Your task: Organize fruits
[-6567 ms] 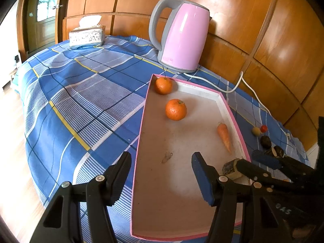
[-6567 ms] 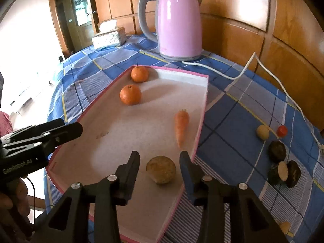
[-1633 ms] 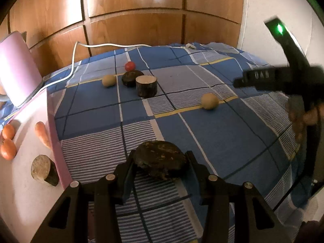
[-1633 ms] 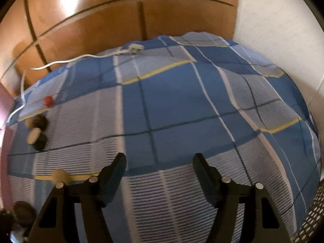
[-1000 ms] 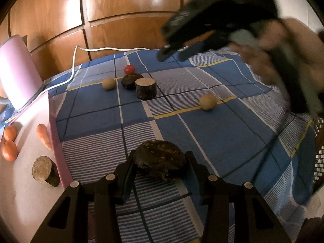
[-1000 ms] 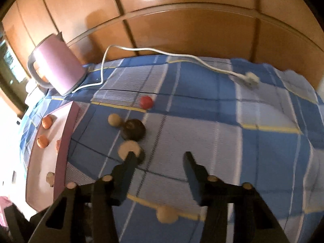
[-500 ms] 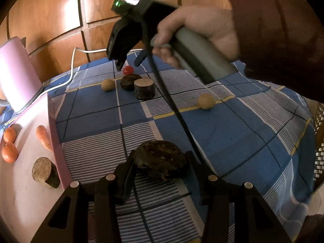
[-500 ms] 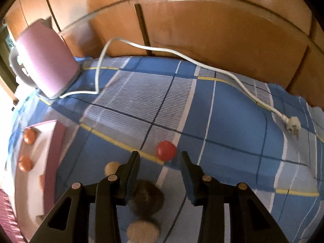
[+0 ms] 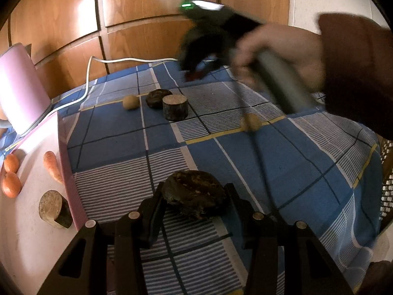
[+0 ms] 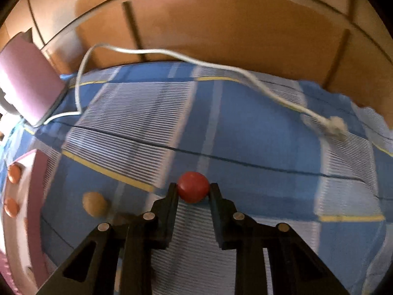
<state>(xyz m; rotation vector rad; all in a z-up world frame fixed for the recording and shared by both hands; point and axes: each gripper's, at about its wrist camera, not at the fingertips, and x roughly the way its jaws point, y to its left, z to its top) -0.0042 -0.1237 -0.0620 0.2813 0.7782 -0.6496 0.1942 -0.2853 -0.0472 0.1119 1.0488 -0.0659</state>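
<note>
Right gripper (image 10: 193, 191) is closing its jaws on a small red fruit (image 10: 193, 190) that sits between the fingertips on the blue checked cloth (image 10: 258, 142), apparently to carry it to the pink tray (image 9: 36, 147), where oranges (image 9: 11, 184) and a carrot (image 9: 52, 166) already lie. It points steeply down, and its holder's hand (image 9: 282, 56) reaches across from the right. Left gripper (image 9: 194, 196) clamps a dark lumpy piece (image 9: 194, 193) just beside the tray, angled down at the cloth.
</note>
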